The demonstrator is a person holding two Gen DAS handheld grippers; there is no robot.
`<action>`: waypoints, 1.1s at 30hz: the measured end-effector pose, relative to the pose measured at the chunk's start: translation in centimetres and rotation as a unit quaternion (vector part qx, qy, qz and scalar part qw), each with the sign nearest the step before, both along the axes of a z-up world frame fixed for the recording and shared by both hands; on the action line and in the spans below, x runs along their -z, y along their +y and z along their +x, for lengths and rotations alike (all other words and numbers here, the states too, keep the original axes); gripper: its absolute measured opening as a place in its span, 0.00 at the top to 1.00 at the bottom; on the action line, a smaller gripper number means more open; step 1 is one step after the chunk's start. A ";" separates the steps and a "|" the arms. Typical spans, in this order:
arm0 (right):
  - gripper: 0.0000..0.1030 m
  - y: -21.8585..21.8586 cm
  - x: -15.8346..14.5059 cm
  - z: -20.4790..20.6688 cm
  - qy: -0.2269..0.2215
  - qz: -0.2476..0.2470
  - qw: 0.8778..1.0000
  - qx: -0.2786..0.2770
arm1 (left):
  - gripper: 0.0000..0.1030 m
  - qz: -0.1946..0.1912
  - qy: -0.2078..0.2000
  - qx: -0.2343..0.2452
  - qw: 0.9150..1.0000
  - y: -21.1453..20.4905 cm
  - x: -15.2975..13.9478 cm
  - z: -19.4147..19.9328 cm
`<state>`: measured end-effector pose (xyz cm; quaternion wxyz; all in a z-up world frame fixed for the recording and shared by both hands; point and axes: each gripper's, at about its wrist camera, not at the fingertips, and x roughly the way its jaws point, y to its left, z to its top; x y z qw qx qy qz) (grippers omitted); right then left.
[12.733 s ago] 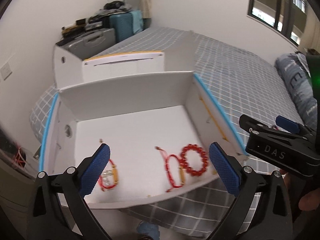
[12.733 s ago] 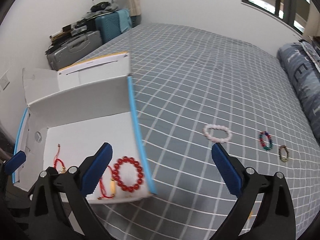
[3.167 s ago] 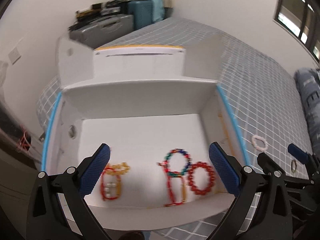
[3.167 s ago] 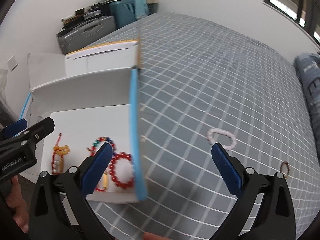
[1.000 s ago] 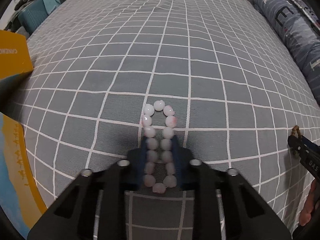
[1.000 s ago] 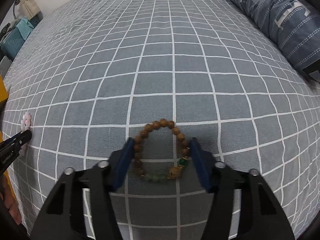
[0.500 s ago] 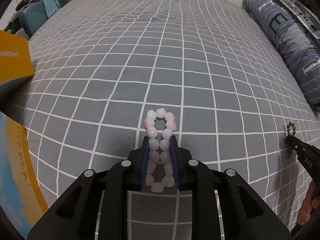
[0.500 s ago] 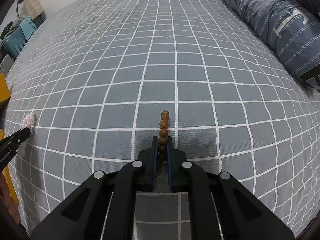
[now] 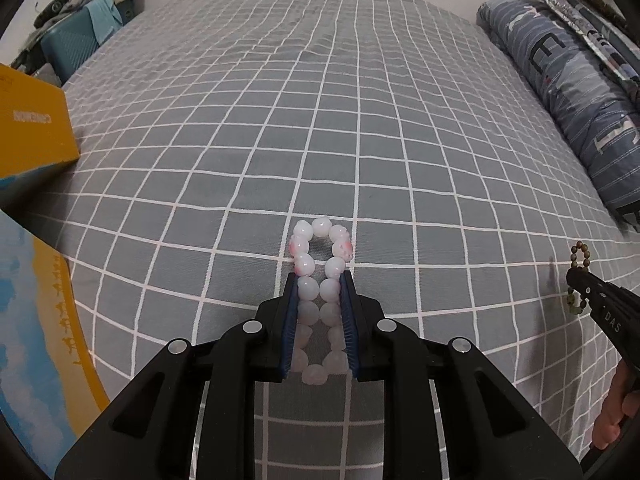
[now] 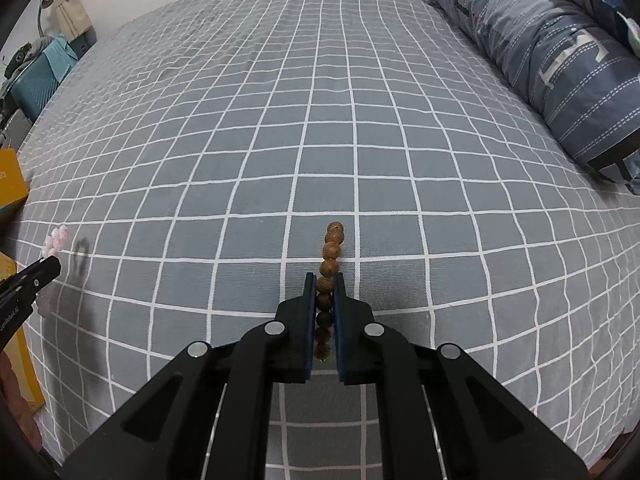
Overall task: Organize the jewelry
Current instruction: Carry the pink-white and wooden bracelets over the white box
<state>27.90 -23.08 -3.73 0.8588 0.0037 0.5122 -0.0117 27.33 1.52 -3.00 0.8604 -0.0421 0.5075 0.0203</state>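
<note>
My left gripper [image 9: 319, 280] is shut on a pale pink bead bracelet [image 9: 320, 240], squeezed into a narrow loop and held just above the grey checked bedspread [image 9: 320, 120]. My right gripper [image 10: 325, 280] is shut on a brown wooden bead bracelet [image 10: 331, 248], seen edge-on above the bedspread. In the left wrist view the right gripper [image 9: 576, 276] shows at the far right with the brown bracelet [image 9: 578, 256] hanging from it. In the right wrist view the left gripper [image 10: 54, 262] shows at the far left with the pink beads [image 10: 56, 238].
The yellow and blue outer wall of the cardboard box [image 9: 36, 300] lies at the left, with a raised yellow flap [image 9: 32, 128] behind it. A rolled striped blue quilt [image 9: 568, 80] lies along the right of the bed. Suitcases [image 9: 72, 40] stand at the far left.
Both grippers have lifted a little with their bracelets held. Over the last second the right gripper closed on the brown bracelet, which now stands on edge.
</note>
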 end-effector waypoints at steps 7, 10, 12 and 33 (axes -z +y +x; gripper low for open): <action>0.93 0.7 -1.2 -0.8 -0.010 0.006 1.000 -0.002 | 0.81 -0.002 -0.008 0.000 1.000 0.2 -1.4 -1.0; 0.93 1.2 -1.6 -1.0 -0.015 0.008 1.000 -0.004 | 0.81 -0.001 -0.015 0.000 1.000 0.2 -2.2 -1.5; 0.93 1.7 -1.9 -1.3 -0.018 0.009 1.000 -0.006 | 0.81 -0.002 -0.023 0.000 1.000 0.3 -3.0 -2.0; 0.93 7.7 -8.7 -6.7 -0.074 0.010 0.996 -0.058 | 0.81 0.004 -0.068 -0.006 0.998 1.6 -9.5 -8.2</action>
